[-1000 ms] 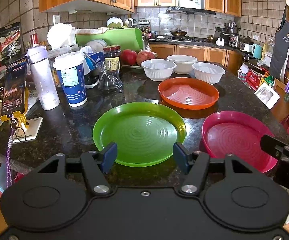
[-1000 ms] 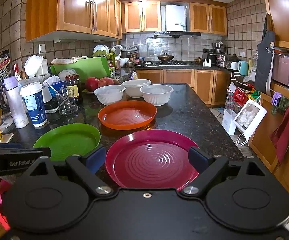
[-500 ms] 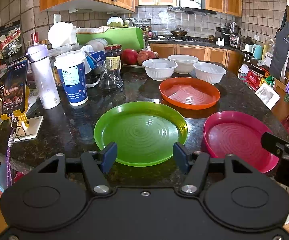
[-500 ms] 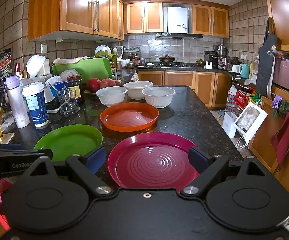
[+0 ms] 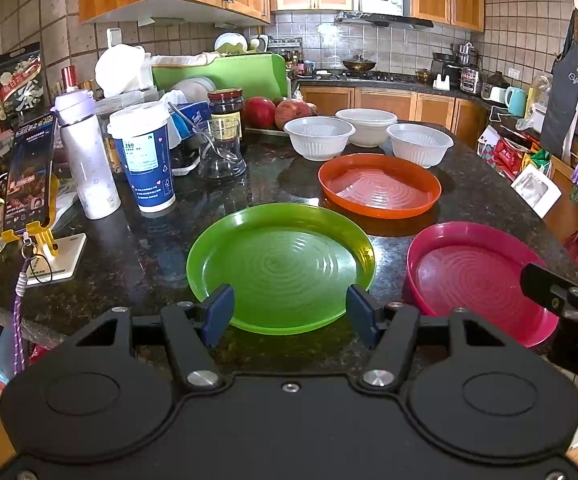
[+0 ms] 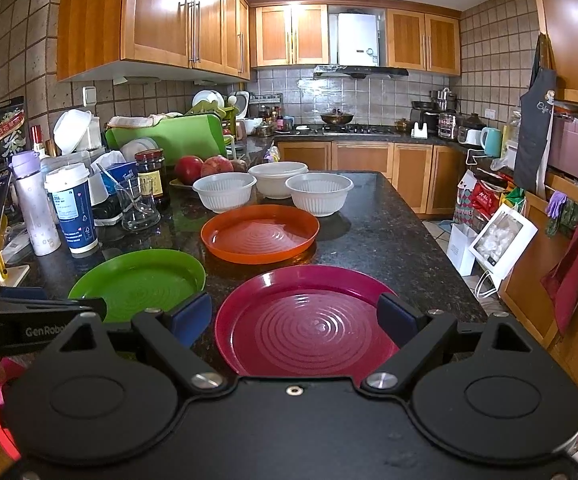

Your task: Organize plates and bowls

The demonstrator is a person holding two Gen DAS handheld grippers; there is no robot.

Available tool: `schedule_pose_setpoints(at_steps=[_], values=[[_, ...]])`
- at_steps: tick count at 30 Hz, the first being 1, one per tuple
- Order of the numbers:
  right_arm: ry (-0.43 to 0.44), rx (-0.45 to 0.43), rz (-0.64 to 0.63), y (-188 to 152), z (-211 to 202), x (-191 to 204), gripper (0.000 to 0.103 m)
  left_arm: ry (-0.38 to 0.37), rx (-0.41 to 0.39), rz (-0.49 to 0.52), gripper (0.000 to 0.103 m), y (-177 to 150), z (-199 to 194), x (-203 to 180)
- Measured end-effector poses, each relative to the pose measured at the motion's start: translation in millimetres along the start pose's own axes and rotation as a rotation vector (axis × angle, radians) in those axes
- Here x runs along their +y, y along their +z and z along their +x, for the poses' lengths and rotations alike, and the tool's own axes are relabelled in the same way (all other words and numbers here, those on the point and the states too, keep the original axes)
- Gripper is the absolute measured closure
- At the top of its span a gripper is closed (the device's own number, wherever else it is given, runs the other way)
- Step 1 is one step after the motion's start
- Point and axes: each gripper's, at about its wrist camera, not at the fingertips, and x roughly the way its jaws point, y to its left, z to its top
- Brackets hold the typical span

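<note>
Both tools gape wide, the left tool (image 5: 289, 307) framing the green plate (image 5: 281, 266) at lower centre, the right tool (image 6: 295, 314) the magenta plate (image 6: 309, 322). Best pinch a near rim squarely, lifting level off the table (image 5: 137, 248).

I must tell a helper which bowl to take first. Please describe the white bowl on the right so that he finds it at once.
Start at the dark stone counter and find the orange plate in its middle. Three white bowls stand behind it; take the right bowl, closest to the counter's open edge. Unlike the smooth middle bowl, it has ribbed walls, and it stands farthest from the red fruit.
</note>
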Motion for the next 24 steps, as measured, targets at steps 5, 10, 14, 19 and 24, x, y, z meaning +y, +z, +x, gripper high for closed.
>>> schedule_pose_setpoints(at_steps=[5, 10, 14, 19, 24], values=[[0.000, -0.001, 0.002, -0.2, 0.0, 0.0, 0.009, 0.002, 0.002, 0.001, 0.038, 0.4, 0.5, -0.8], [-0.003, -0.008, -0.013, -1.8, 1.0, 0.3, 0.009, 0.011, 0.011, 0.001, 0.038, 0.2, 3.0, -2.2], [0.010, -0.007, -0.015, -1.8, 1.9, -0.8, 0.009, 0.025, 0.016, -0.004, 0.038, -1.3, 2.8, -4.5], [0.016, -0.018, -0.018, -2.4, 1.2, -1.9, 0.009, 0.039, 0.024, -0.014, 0.038, -4.5, 1.5, -3.6], [0.034, -0.021, 0.000, -4.9, 0.5, -5.5, 0.009, 0.059, 0.032, -0.026, 0.043, -9.5, -0.4, -1.5]])
